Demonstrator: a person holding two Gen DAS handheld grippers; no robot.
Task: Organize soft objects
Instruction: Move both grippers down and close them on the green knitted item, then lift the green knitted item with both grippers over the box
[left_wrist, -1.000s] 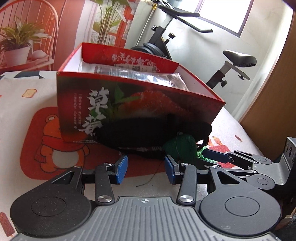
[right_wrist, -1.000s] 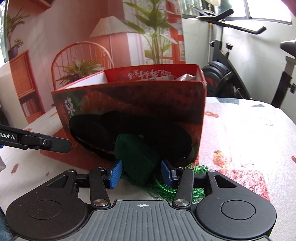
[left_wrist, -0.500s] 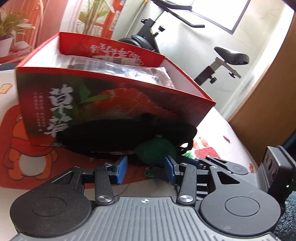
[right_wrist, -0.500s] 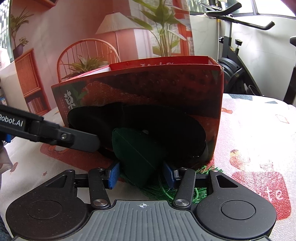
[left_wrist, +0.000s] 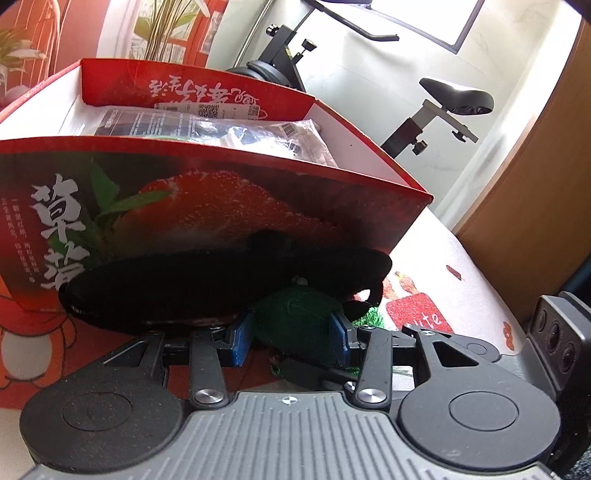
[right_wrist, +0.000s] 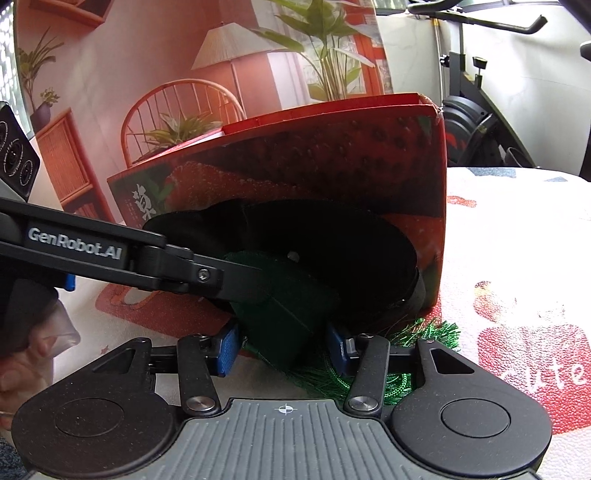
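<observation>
Green felt, a small dark pouch-like thing (left_wrist: 299, 314) with a shiny green tassel (right_wrist: 417, 332) spreading from under it, lies on the tabletop (right_wrist: 509, 236) right against the near wall of a red strawberry-print box (left_wrist: 229, 206). Directly behind it, at twelve o'clock from both cameras, a long black soft object (left_wrist: 221, 280) leans along the base of that box wall, touching the green piece.

In the left wrist view the left gripper (left_wrist: 291, 338) has its blue pads on either side of the green felt piece; the pads look to be against its sides, though whether they actually squeeze it I cannot tell. In the right wrist view the right gripper (right_wrist: 284, 347) likewise straddles the same piece from the opposite angle, its pads partly apart with the felt between them, and again real pressure is not clear. The left gripper's black finger reaches in from nine o'clock in that view and crosses over the top of the felt.

Inside the open box, at twelve o'clock in the left view, lie clear plastic packets (left_wrist: 258, 133) with printed labels. The tabletop cloth is white with red cartoon prints. Beyond it stands an exercise bike (left_wrist: 436, 107) at one o'clock, and a printed backdrop of a lamp, chair and plants at eleven o'clock.
</observation>
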